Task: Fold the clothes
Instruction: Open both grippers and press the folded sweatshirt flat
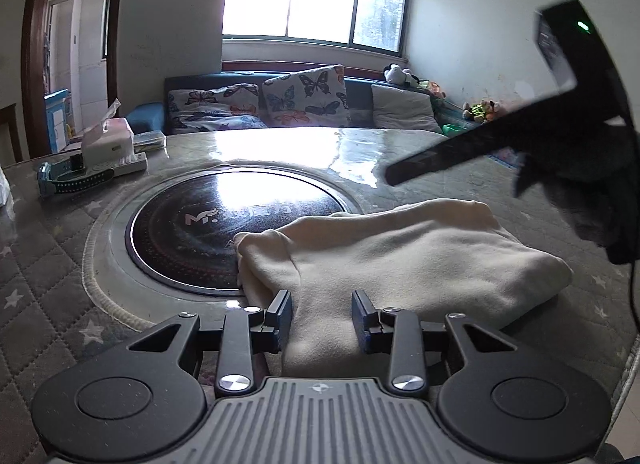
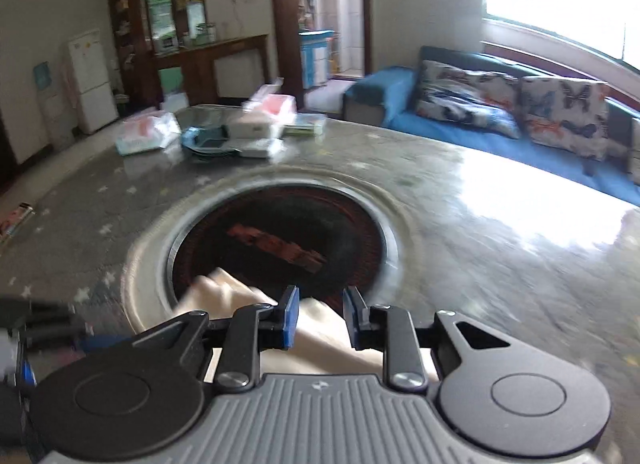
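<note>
Now, with the cream garment (image 1: 400, 260) folded on the surface (image 1: 48, 264) and running between the left gripper (image 1: 322, 316) fingers, part-spread and not visibly pinching, keep your right gripper (image 2: 320, 318), likewise part-spread above the cloth, clear before pressing the fold flat.

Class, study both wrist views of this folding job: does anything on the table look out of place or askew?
Yes. The folded cream garment lies partly over the black round cooktop set into the table, an odd surface for clothes. Its near-left edge sags unevenly beside the left tool. Nothing looks spilled or damaged.
</note>
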A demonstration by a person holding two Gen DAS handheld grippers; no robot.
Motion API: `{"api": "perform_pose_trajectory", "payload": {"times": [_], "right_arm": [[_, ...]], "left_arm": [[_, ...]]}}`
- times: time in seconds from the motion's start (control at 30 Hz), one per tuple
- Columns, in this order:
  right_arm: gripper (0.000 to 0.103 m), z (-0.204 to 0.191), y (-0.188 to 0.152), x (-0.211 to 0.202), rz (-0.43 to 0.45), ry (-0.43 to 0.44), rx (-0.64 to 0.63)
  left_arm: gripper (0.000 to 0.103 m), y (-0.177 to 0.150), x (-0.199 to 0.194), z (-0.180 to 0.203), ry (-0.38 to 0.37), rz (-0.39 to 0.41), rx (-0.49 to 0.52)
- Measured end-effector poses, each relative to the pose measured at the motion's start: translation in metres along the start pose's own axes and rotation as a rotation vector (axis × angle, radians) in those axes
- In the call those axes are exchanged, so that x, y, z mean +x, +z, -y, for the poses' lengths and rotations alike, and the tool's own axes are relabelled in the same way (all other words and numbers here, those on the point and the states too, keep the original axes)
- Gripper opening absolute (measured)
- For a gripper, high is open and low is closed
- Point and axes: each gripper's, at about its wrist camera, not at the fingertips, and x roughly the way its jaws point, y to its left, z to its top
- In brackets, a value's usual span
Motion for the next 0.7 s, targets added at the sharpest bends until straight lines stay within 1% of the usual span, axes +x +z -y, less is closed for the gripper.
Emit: {"api": "perform_pose_trajectory", "payload": {"times": [0.03,0.2,0.27,0.37,0.47,0.5,0.6,0.67,0.7], "right_arm": [[0.024,0.004,-0.005,-0.008,-0.003,-0.021,0.007],[0.024,0.018,-0.039,-0.021,-0.05,-0.113,0.08],[0.024,0.024,-0.046,-0.019,-0.056,-0.135,0.125],[0.024,0.034,-0.05,-0.012,-0.033,-0.176,0.17],[0.023,0.052,-0.051,0.0,-0.03,-0.183,0.262],[0.023,0.056,-0.052,0.004,-0.031,-0.193,0.269],[0.023,0.064,-0.051,0.01,-0.007,-0.18,0.278],[0.023,0.067,-0.047,0.006,0.008,-0.181,0.284],[0.023,0.066,-0.047,0.0,0.021,-0.18,0.268]], "left_arm": [[0.036,0.0,0.001,-0.001,-0.008,-0.003,0.002],[0.036,0.001,0.006,-0.006,-0.037,-0.02,0.002],[0.036,0.002,0.007,-0.007,-0.04,-0.028,0.004],[0.036,0.004,0.008,-0.007,-0.041,-0.042,0.004],[0.036,0.005,0.01,-0.006,-0.033,-0.054,0.004],[0.036,0.005,0.01,-0.005,-0.028,-0.056,0.006],[0.036,0.007,0.009,-0.001,-0.005,-0.059,0.016],[0.036,0.007,0.007,0.001,0.01,-0.051,0.02],[0.036,0.007,0.006,0.003,0.02,-0.048,0.022]]}}
